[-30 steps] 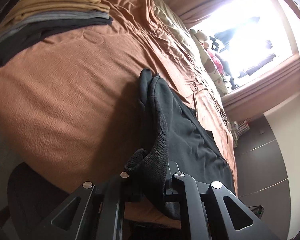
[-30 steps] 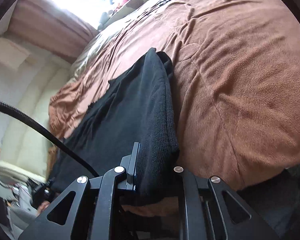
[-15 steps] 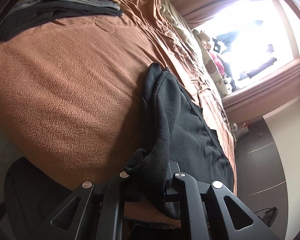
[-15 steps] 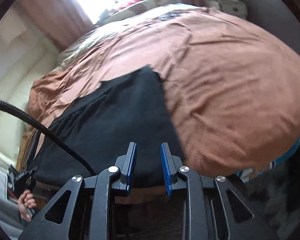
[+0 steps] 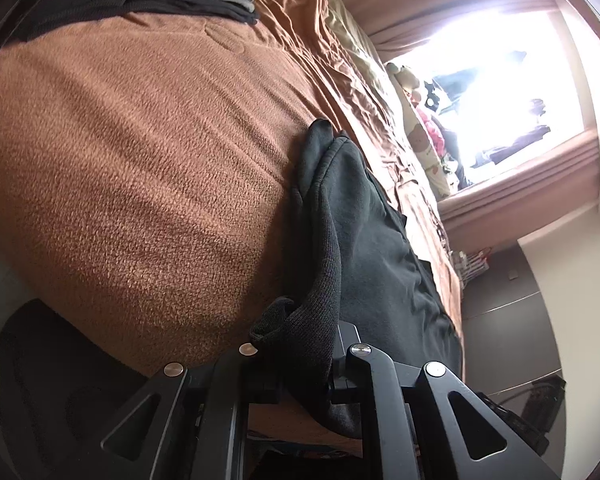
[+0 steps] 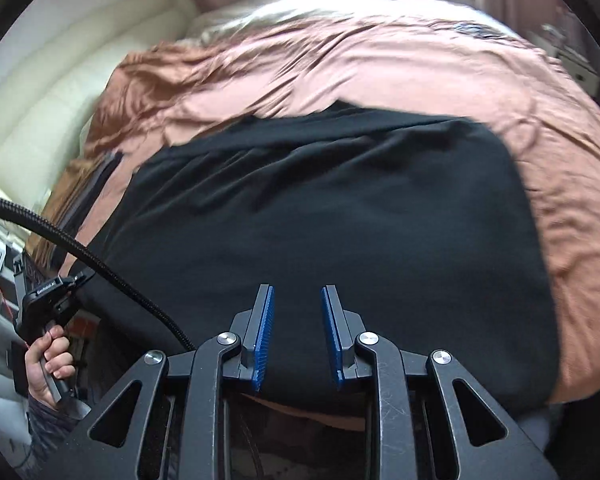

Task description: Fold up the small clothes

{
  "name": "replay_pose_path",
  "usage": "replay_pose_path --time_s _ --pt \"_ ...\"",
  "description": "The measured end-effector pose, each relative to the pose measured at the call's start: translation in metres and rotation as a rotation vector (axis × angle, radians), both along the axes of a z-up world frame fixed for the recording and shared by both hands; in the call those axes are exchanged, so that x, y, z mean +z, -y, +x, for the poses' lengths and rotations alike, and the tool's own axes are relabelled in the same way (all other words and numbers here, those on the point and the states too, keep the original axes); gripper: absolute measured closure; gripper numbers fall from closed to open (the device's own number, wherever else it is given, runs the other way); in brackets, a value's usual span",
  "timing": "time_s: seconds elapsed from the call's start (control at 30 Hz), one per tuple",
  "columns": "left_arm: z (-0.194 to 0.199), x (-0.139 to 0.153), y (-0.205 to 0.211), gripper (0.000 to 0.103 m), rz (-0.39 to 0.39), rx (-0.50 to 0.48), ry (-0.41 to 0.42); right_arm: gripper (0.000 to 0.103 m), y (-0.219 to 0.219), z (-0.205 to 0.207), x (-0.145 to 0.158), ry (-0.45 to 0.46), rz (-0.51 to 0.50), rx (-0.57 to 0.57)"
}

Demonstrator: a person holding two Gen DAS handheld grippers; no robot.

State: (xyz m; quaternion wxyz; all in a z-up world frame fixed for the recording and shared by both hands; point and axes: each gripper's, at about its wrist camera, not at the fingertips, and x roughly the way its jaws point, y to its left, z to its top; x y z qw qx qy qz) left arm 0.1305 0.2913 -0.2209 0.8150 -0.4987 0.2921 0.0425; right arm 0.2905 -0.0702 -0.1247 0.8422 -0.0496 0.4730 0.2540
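Left gripper is clenched on the ribbed knit hem of the black garment, low centre. Right gripper hangs released, blue ridged pads apart above the garment, which lies flat on the fuzzy brown blanket.

Left tool fingertips buried in black garment — window view blown out.

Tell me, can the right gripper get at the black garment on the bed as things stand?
Probably yes. The right gripper is open, holds nothing, and hangs right over the black garment, with nothing between them. The left gripper grips another edge.
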Motion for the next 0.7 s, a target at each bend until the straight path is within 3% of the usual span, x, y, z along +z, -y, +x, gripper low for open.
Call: replay_pose_path --time_s 0.3,0.7 --pt "-0.003 -0.004 -0.002 0.089 -0.038 0.003 0.016 0.084 -0.085 0.035 -0.037 -0.027 -0.120 0.111" --pt "-0.010 -0.014 -0.005 0.088 -0.130 0.046 0.022 0.087 -0.153 0.105 -0.078 -0.028 -0.257 0.021"
